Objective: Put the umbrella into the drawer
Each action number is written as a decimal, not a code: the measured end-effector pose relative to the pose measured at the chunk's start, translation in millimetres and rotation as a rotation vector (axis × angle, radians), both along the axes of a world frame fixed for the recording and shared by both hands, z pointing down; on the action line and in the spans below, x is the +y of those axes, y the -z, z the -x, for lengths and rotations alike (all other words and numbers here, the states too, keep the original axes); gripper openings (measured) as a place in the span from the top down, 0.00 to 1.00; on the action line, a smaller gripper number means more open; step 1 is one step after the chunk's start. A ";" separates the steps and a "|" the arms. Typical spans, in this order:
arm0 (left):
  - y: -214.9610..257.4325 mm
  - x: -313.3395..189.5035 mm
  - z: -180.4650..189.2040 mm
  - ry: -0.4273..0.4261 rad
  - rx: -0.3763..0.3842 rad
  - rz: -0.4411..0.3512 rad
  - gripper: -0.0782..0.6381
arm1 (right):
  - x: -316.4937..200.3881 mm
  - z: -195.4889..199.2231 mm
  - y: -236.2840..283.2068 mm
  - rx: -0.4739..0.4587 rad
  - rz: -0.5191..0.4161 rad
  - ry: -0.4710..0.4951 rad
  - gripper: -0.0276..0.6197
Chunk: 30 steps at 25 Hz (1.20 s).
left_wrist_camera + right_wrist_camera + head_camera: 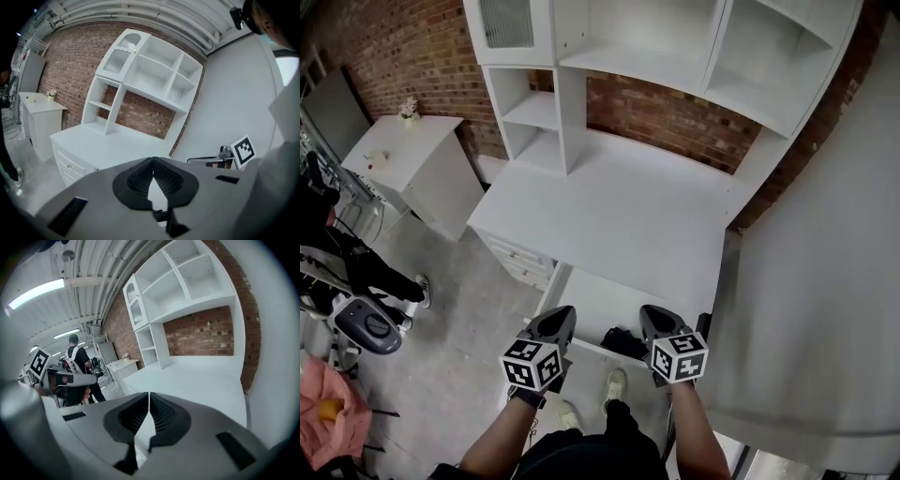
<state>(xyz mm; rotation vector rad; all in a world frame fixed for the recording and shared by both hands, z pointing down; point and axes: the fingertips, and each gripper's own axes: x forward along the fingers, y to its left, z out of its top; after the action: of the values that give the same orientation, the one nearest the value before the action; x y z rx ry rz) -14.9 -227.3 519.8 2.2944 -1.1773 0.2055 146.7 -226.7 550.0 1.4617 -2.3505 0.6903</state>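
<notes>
In the head view the desk's wide drawer (581, 298) stands pulled open under the white desktop (619, 220). A black folded umbrella (624, 343) lies inside it near the front edge. My left gripper (561, 316) hovers over the drawer's front left and is shut with nothing in it. To the right of the umbrella my right gripper (651, 313) is also shut and holds nothing. Seen from the left gripper view, the left gripper (153, 161) has its jaws meeting at the tips. The right gripper (149, 394) shows the same closed jaws in the right gripper view. Both point over the desktop.
A white hutch with open shelves (609, 56) rises at the desk's back against a brick wall. Small drawers (520, 261) sit at the desk's left. A white side cabinet (408, 164) and an exercise bike (364, 326) stand left. A grey wall (825, 309) runs on the right. A person (77, 363) stands beyond.
</notes>
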 end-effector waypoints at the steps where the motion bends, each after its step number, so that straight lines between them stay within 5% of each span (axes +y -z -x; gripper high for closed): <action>1: 7.4 1.0 2.2 -0.001 -0.004 -0.011 0.88 | 1.6 0.0 10.1 0.000 -0.019 -0.006 0.94; 12: 122.3 -2.6 24.2 -0.012 -0.058 -0.261 0.88 | 8.4 8.6 132.5 -0.006 -0.252 -0.050 0.94; 30: 221.0 15.3 51.9 -0.005 -0.043 -0.412 0.88 | 21.2 26.7 244.9 0.023 -0.483 -0.092 0.95</action>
<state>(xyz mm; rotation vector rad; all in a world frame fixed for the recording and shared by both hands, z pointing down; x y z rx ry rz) -66.8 -212.0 298.9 2.6567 -1.3358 0.0132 120.0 -205.5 305.1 1.7591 -2.5591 0.1180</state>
